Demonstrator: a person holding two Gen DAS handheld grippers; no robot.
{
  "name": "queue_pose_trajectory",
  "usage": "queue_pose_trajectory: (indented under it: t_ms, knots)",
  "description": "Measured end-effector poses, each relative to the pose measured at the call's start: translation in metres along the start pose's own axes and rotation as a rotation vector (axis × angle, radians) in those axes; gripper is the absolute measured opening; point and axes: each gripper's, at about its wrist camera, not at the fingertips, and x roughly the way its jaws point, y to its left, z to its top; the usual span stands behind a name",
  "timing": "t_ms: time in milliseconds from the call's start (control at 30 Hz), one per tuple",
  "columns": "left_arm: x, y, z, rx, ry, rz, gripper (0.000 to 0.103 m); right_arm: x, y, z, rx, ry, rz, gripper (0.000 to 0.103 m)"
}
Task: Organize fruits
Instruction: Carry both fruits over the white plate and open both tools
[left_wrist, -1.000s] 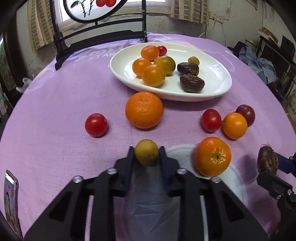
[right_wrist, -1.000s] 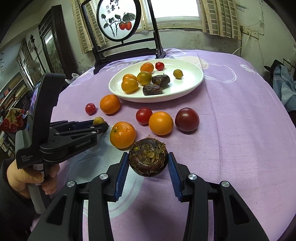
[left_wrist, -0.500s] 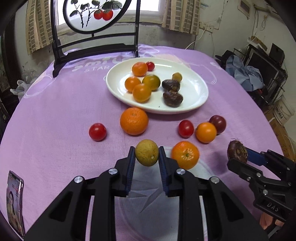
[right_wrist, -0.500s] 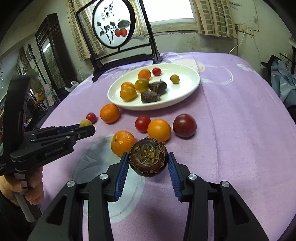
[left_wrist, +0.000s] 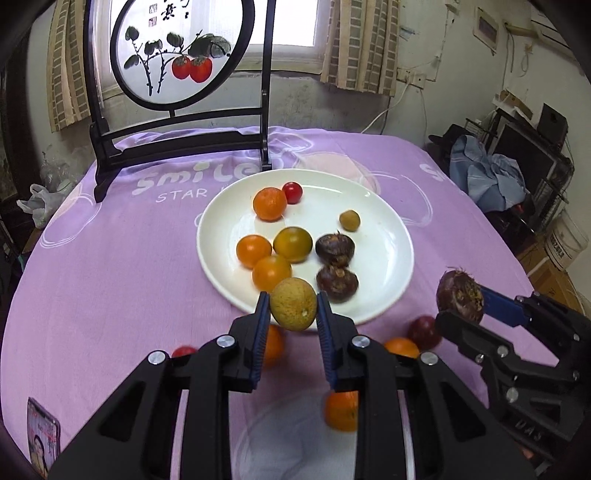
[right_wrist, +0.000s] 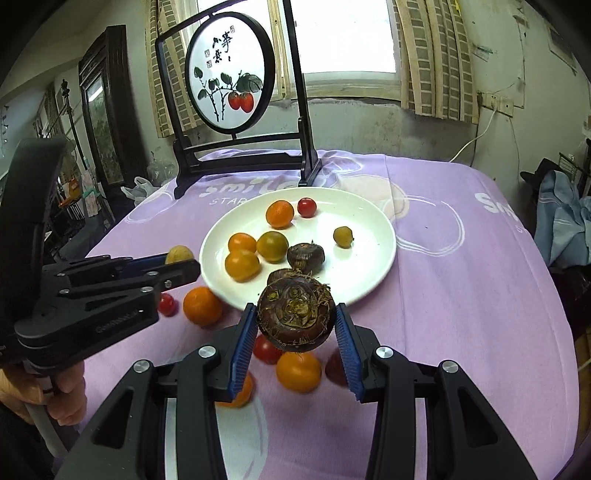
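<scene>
Both grippers have risen, left gripper (left_wrist: 293, 309) clamping a yellow fruit (left_wrist: 293, 304), right gripper (right_wrist: 295, 328) a brown bulb (right_wrist: 296, 314) hiding table fruit.

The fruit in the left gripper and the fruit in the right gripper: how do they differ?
The left gripper holds a yellow-green fruit, smooth and rounded. The right gripper holds a dark brown fruit, rough, with dry fibres, and it looks bigger. Both are clamped between blue pads, off the cloth, near the white plate.

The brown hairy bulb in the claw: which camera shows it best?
The right wrist view: the brown bulb sits centre frame, large and sharp, gripped by the right claw. The left wrist view shows it small, side-on, near the right edge.
</scene>
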Motion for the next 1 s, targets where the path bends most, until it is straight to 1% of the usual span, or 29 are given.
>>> queue_pose_trajectory:
  t_ms: [200,467,600,733,867,1000]
  knots:
    - [0.034,0.003,0.02,-0.036,0.028,0.002,0.025,0.04,-0.004,0.015,-0.017,0.051,-0.039,0.043]
    - [0.068,0.011,0.028,-0.055,0.074,0.022,0.025,0.081,-0.012,0.025,-0.014,0.113,-0.064,0.043]
    - [0.076,0.015,0.028,-0.065,0.085,0.026,0.025,0.088,-0.011,0.025,-0.014,0.121,-0.067,0.043]
    - [0.073,0.017,0.03,-0.071,0.076,0.026,0.025,0.09,-0.011,0.025,-0.015,0.123,-0.067,0.043]
    - [0.072,0.014,0.034,-0.061,0.068,0.031,0.025,0.09,-0.011,0.026,-0.018,0.123,-0.07,0.044]
    - [0.074,0.008,0.039,-0.056,0.067,0.031,0.025,0.096,-0.009,0.027,-0.029,0.143,-0.081,0.044]
